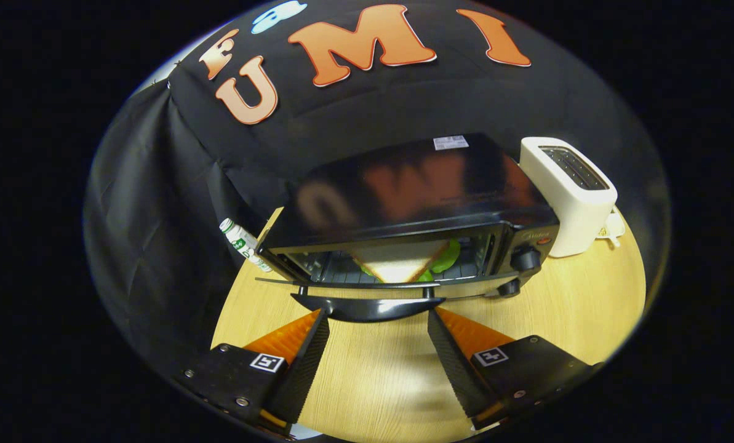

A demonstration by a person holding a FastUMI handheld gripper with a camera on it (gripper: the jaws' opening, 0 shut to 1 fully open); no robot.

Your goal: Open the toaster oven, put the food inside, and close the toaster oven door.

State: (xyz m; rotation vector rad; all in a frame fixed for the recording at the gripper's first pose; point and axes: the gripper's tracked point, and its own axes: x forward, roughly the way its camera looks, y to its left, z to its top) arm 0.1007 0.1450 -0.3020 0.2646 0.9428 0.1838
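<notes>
Gripper view | jaws spread, tips at door handle (367,306) | sandwich (397,264) inside toaster oven (403,203), door down

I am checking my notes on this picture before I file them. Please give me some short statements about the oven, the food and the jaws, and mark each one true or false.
1. The toaster oven door is folded down open. True.
2. The sandwich lies on the wooden table in front of the oven. False: it lies inside the oven, on the rack.
3. The gripper has its jaws shut on the door handle. False: the jaws stand open, their tips at the handle, one near each end.
4. A white pop-up toaster stands beside the oven, on its knob side. True.
5. A small bottle stands on top of the oven. False: it lies by the oven's other side.
</notes>
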